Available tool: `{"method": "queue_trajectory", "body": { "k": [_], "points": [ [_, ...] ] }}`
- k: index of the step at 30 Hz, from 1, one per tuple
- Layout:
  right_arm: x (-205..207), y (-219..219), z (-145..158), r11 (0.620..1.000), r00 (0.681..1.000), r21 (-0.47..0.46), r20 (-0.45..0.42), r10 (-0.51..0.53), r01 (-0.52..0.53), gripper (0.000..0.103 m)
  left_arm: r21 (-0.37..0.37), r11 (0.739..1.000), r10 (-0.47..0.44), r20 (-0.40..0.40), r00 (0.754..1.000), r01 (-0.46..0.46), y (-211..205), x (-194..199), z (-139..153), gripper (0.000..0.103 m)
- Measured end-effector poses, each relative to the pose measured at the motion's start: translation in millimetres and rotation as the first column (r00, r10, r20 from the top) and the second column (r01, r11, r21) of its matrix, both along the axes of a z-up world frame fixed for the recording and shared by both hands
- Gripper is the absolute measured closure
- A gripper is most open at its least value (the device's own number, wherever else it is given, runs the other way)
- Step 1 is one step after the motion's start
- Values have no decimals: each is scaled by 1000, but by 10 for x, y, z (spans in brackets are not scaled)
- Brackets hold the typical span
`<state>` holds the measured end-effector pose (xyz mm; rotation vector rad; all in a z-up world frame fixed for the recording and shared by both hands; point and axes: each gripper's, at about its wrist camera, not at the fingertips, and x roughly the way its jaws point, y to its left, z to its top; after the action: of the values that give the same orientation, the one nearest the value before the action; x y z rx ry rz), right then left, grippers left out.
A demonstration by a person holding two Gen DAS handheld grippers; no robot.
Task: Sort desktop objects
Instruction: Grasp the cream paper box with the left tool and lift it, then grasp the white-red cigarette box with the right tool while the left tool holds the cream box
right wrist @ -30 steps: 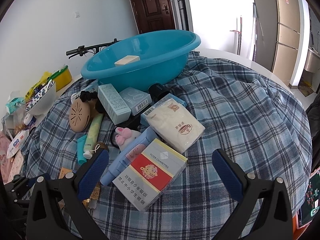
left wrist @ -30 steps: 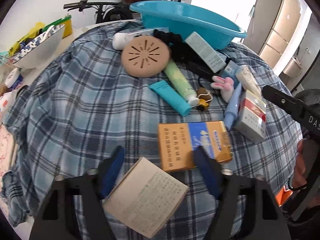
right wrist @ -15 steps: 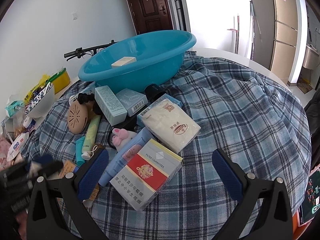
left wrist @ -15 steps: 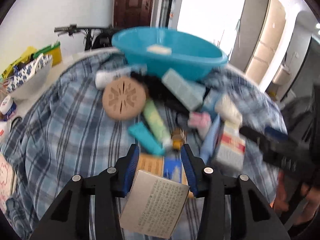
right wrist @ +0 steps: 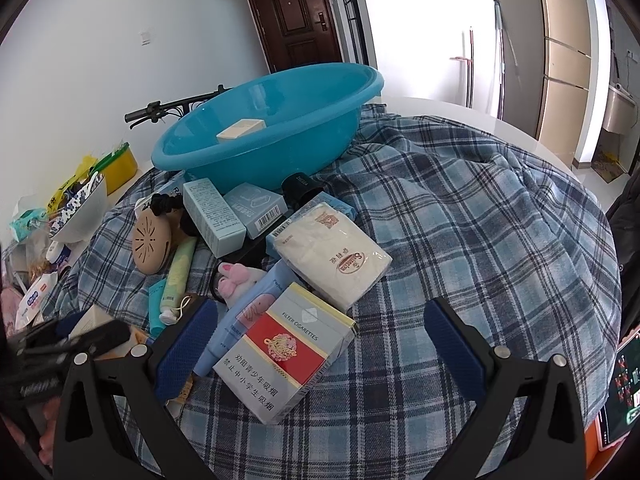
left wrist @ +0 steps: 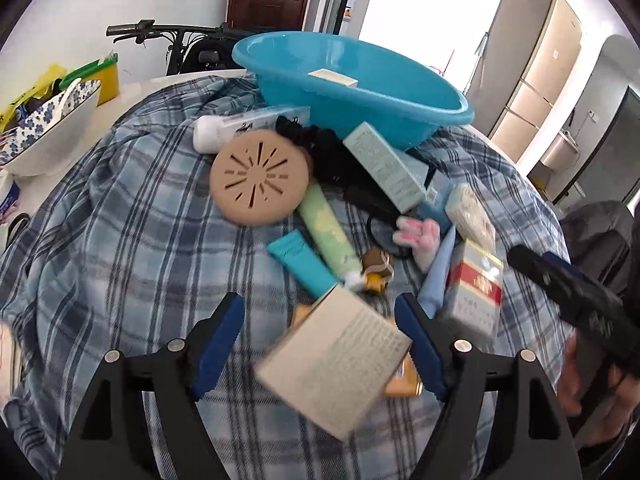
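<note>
A beige printed box (left wrist: pixel 336 360) hangs blurred and tilted between the fingers of my left gripper (left wrist: pixel 318 344), whose jaws are opening; the left pad (left wrist: pixel 218 340) stands clear of it. Under the box lies an orange box (left wrist: pixel 404 384). Beyond it a pile of toiletries stretches to the blue basin (left wrist: pixel 360 92), which holds a small cream box (left wrist: pixel 332 78). My right gripper (right wrist: pixel 320 346) stands open over the red-and-white cigarette carton (right wrist: pixel 284 356), which lies on the cloth between its fingers untouched. The left gripper (right wrist: pixel 60 344) shows at the lower left of the right wrist view.
A plaid cloth (right wrist: pixel 460 240) covers the round table. The pile holds a tan vented disc (left wrist: pixel 260 178), a green tube (left wrist: pixel 326 236), a teal tube (left wrist: pixel 302 262), a plush bunny (left wrist: pixel 418 236), a tissue pack (right wrist: pixel 334 254) and pale boxes (right wrist: pixel 212 216). A patterned bowl (left wrist: pixel 52 124) stands left.
The left jaws, narrow around the beige box half a second ago, now stand apart, and the box has tilted and blurred. The right gripper has not moved.
</note>
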<state>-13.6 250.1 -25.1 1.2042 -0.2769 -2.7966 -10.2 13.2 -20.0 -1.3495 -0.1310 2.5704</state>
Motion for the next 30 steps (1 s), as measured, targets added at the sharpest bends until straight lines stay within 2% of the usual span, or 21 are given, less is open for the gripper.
{"method": "queue_trajectory", "body": {
  "k": [10, 14, 16, 19, 23, 30],
  "points": [
    [10, -109, -13, 999, 999, 29, 7, 37, -37, 0, -13, 998, -56, 28, 998, 56, 20, 218, -27, 23],
    [-16, -113, -59, 999, 999, 25, 23, 40, -41, 0, -28, 999, -30, 25, 999, 31, -17, 265, -35, 23],
    [-22, -129, -83, 998, 998, 27, 31, 47, -48, 0, -43, 999, -16, 7, 1000, 16, -18, 256, -29, 37],
    [-14, -164, -108, 997, 997, 32, 43, 66, -67, 0, -84, 997, -1, -31, 1000, -1, 43, 173, 5, 39],
    [-1, -187, -124, 996, 996, 32, 50, 78, -80, 0, -42, 999, -5, -42, 999, 3, 110, 68, 40, 41],
    [-63, -231, -259, 995, 993, 41, 90, 82, -86, 0, -45, 999, -3, -54, 999, 1, 135, 58, 67, 41]
  ]
}}
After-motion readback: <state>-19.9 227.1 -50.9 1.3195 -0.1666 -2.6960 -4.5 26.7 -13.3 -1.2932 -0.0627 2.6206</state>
